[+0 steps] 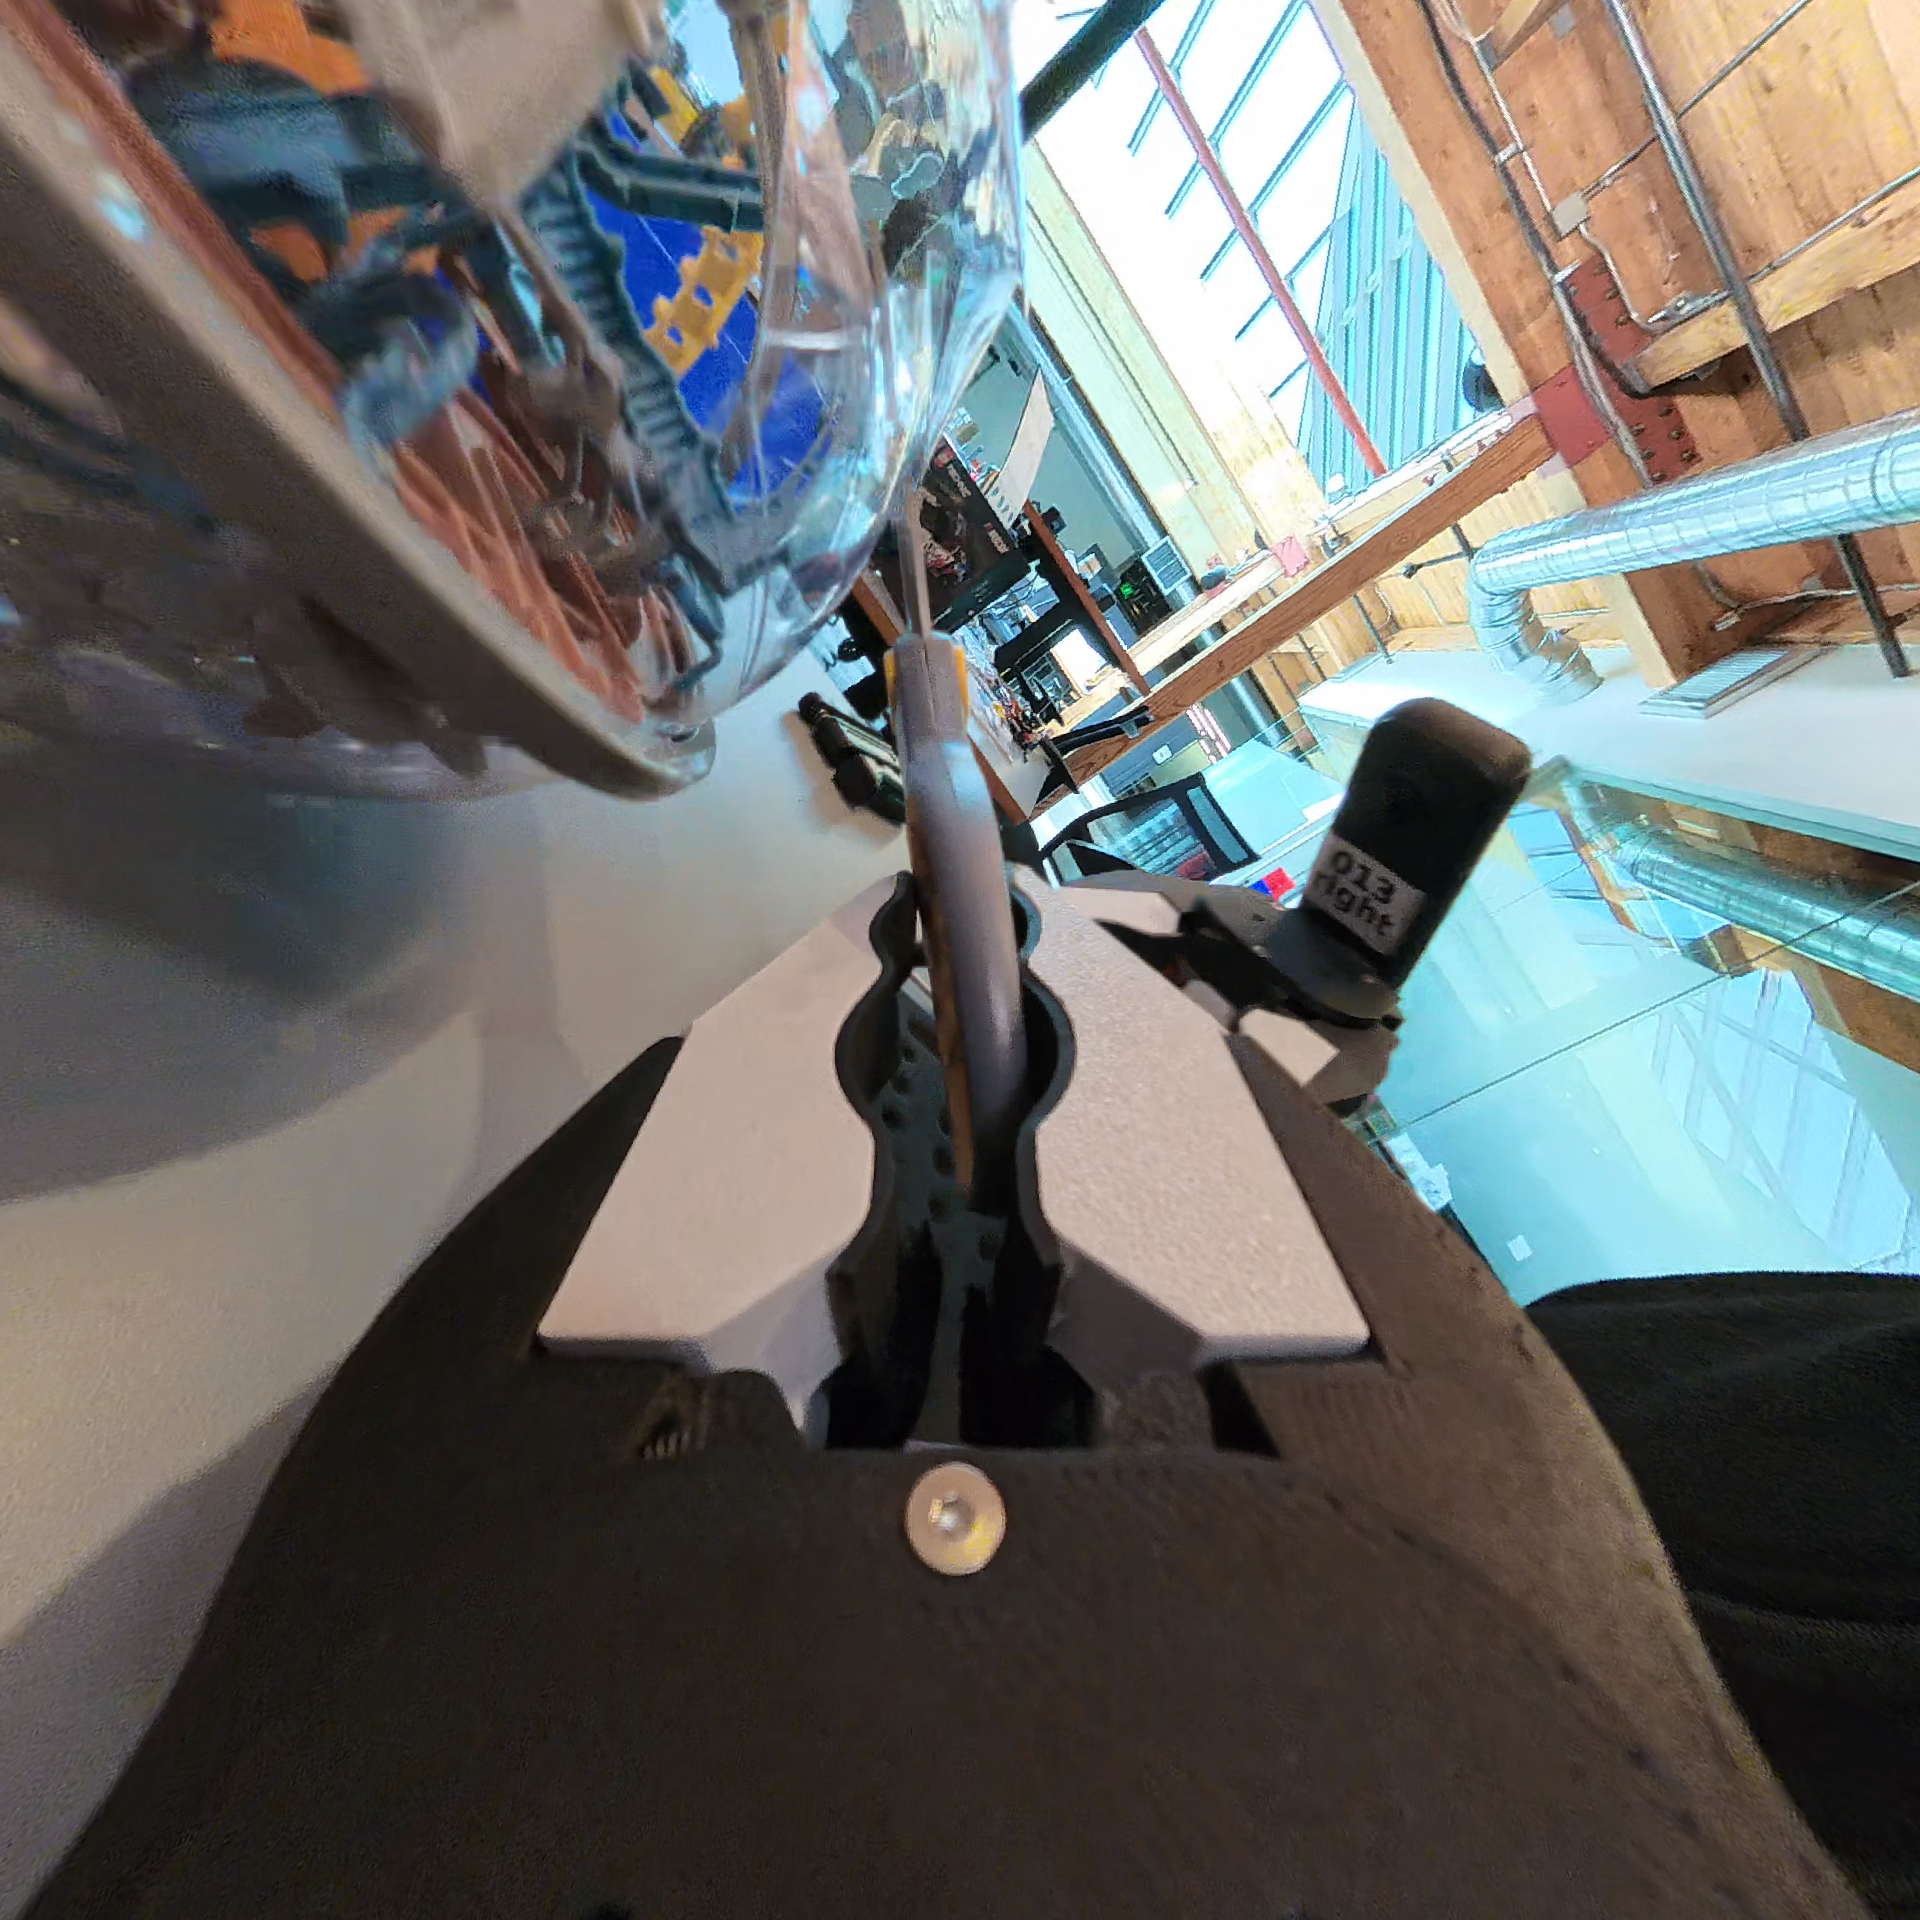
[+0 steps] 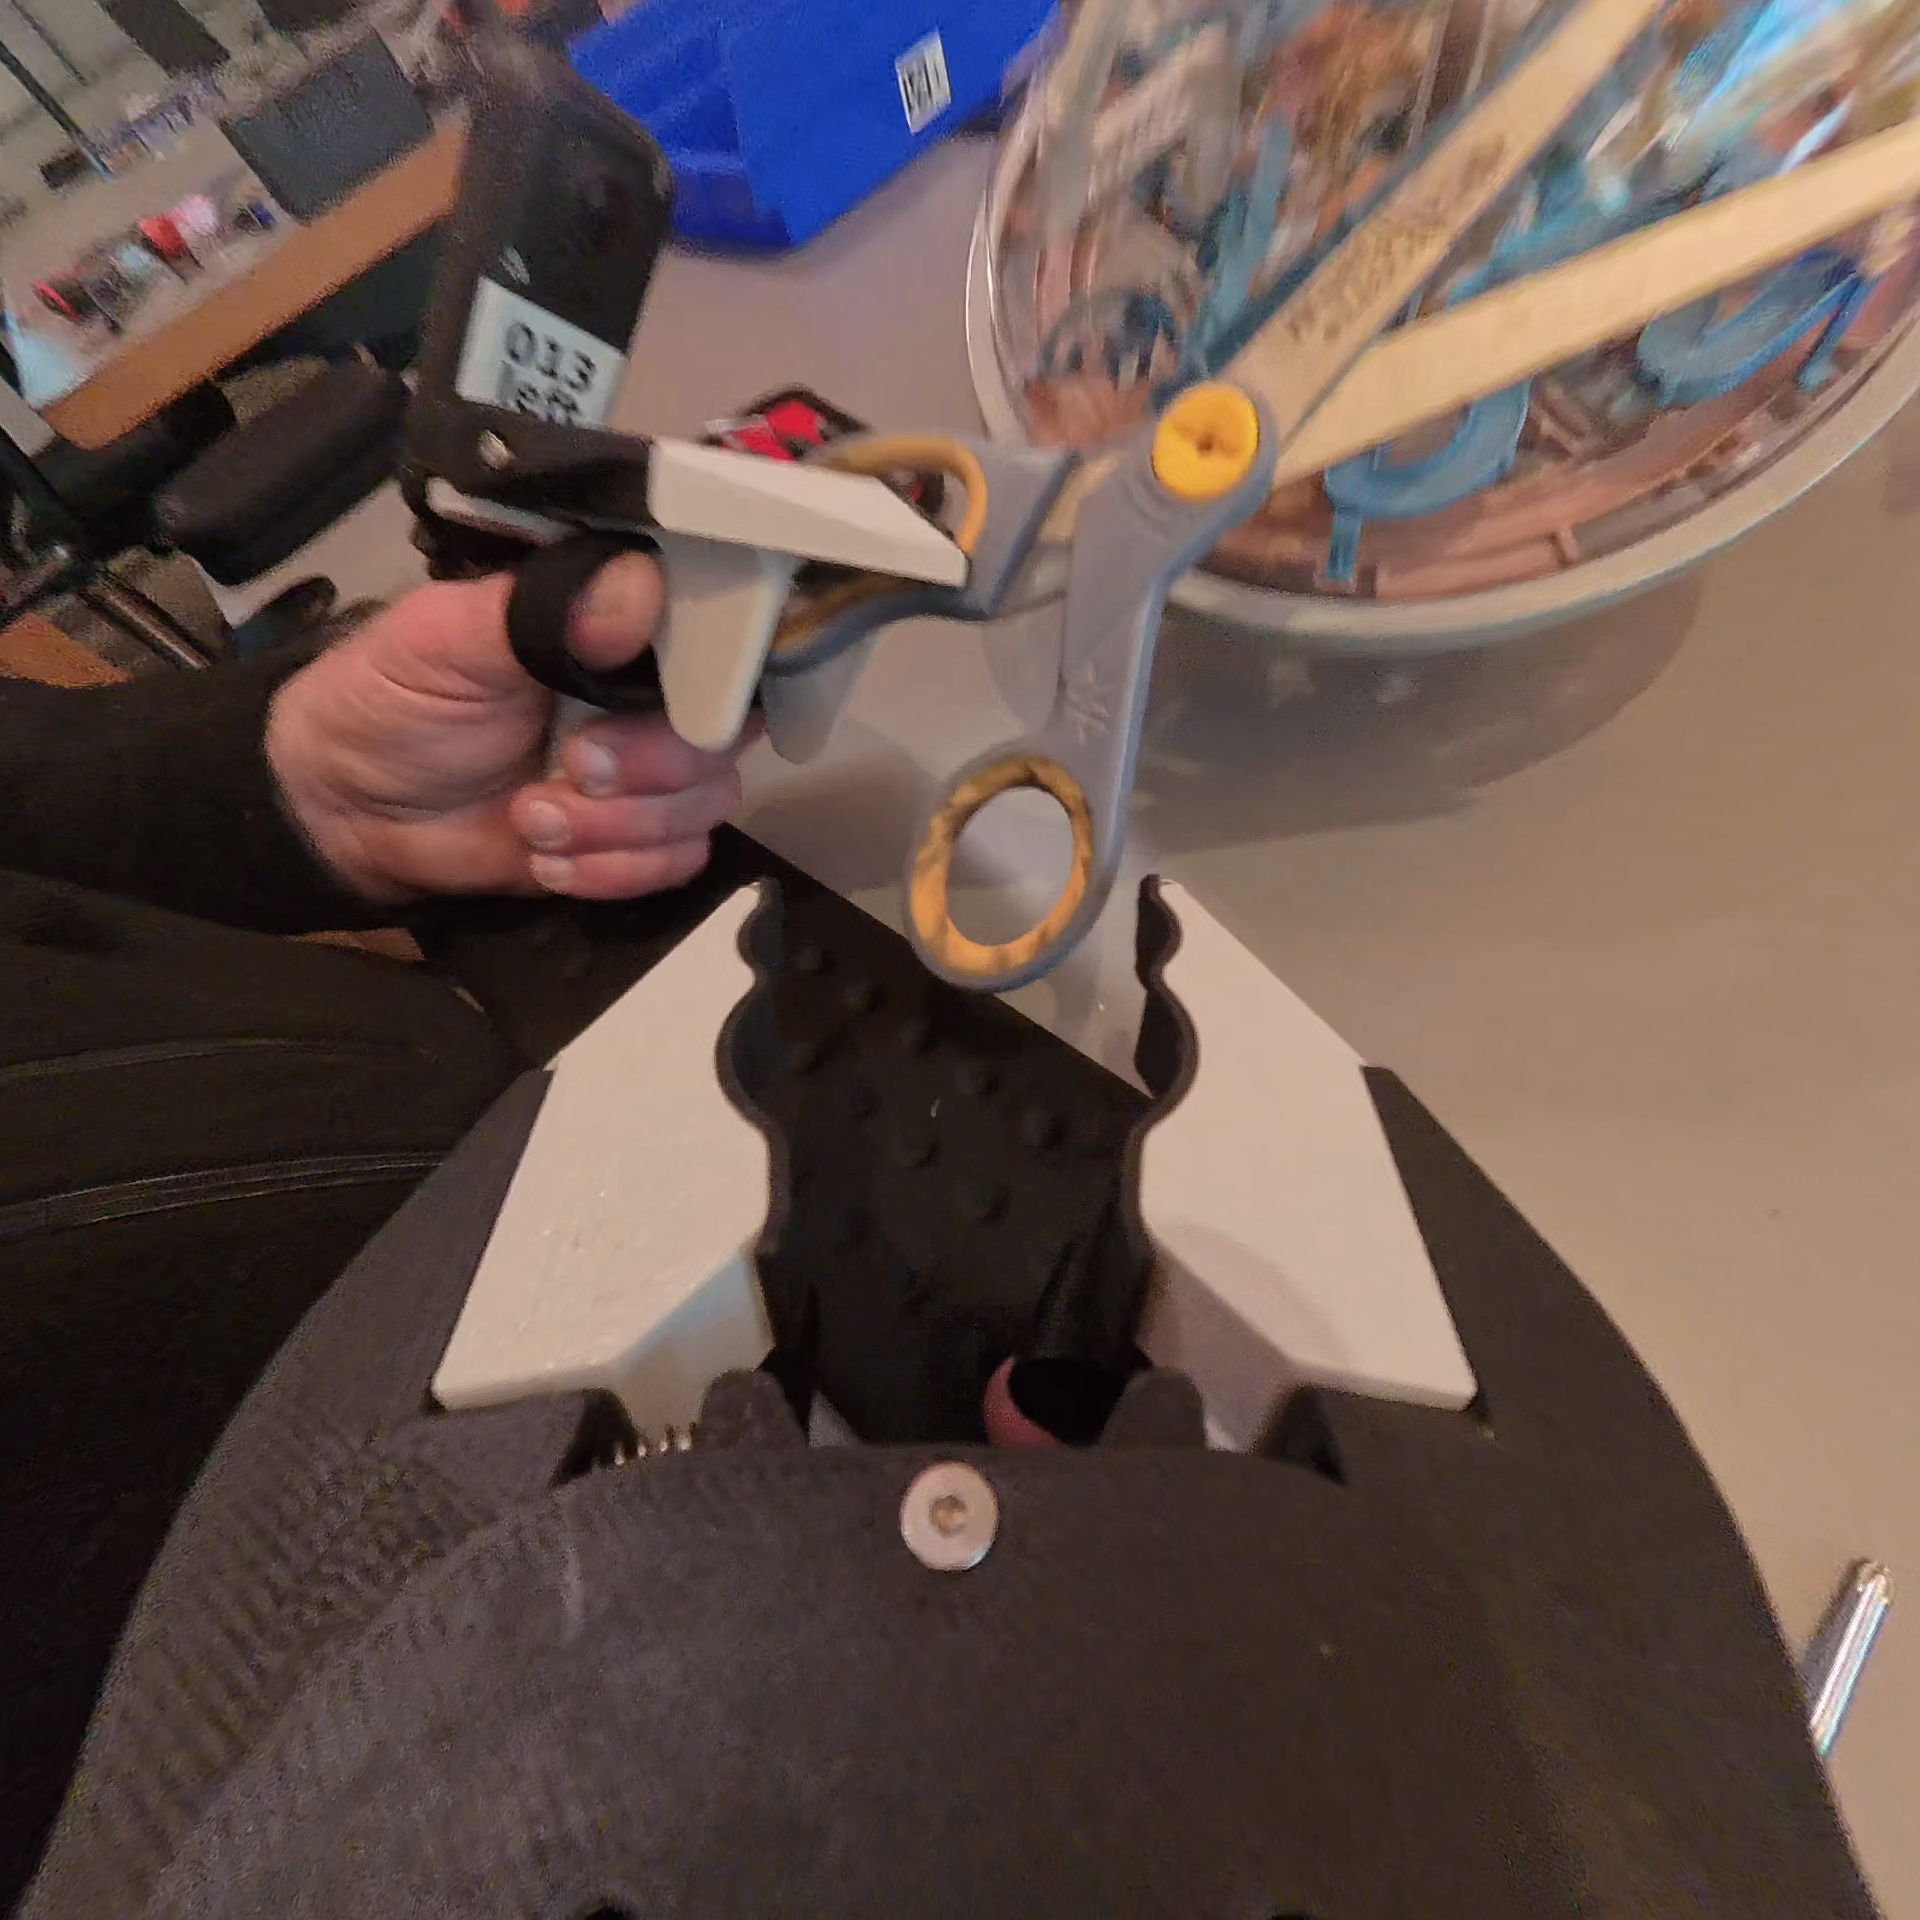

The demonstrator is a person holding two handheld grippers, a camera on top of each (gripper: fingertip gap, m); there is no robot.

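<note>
My left gripper (image 1: 961,906) is shut on one handle of a pair of grey and yellow scissors (image 1: 951,790), seen edge-on. In the right wrist view the left gripper (image 2: 831,603) holds the scissors (image 2: 1112,623) in the air, with the pale blades (image 2: 1507,239) spread open in front of a clear plastic sphere (image 2: 1558,436) with a coloured maze inside. The free handle loop (image 2: 1003,873) hangs just above my right gripper (image 2: 961,906), which is open with nothing between its pads. The sphere (image 1: 520,416) fills the upper left of the left wrist view.
The sphere stands on a pale grey table (image 2: 1558,935). A blue bin (image 2: 831,94) sits behind it. A person's hand (image 2: 416,748) in a dark sleeve grips the left tool. A small metal rod (image 2: 1849,1662) lies at the right. The right tool's body (image 1: 1403,852) shows beyond the scissors. Spacing between my two grippers at the tips: around 6 centimetres.
</note>
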